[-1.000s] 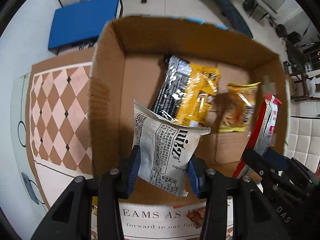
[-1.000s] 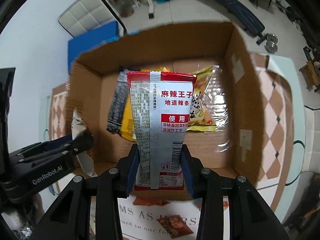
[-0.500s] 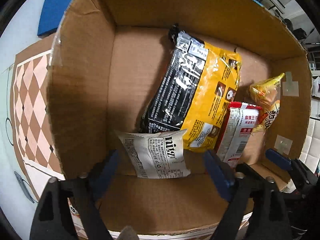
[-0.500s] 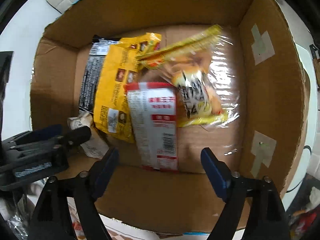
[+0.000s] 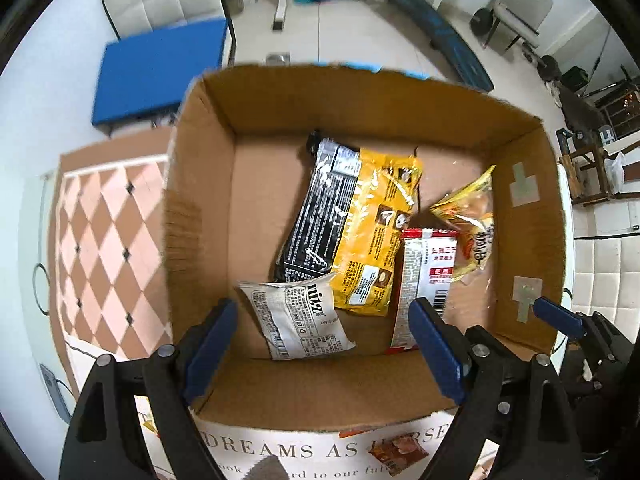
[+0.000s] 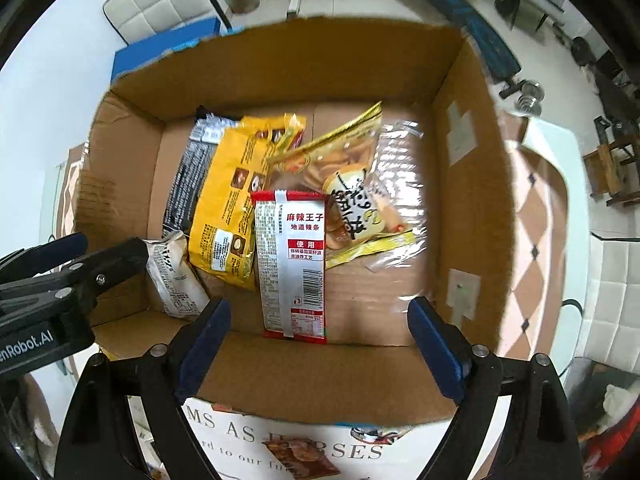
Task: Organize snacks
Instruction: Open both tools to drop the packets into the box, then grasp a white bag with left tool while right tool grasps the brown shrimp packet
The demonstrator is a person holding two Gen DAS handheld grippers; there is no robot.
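Between the widely parted, empty fingers of the left gripper [image 5: 322,348] lay a white snack packet [image 5: 298,320]; the right gripper [image 6: 318,344], equally spread and holding nothing, framed a red-and-white packet [image 6: 292,264]. Both rested on the floor of the cardboard box [image 5: 200,200], beside a yellow-and-black bag [image 5: 356,232] and a clear yellow-edged pouch [image 6: 352,196].
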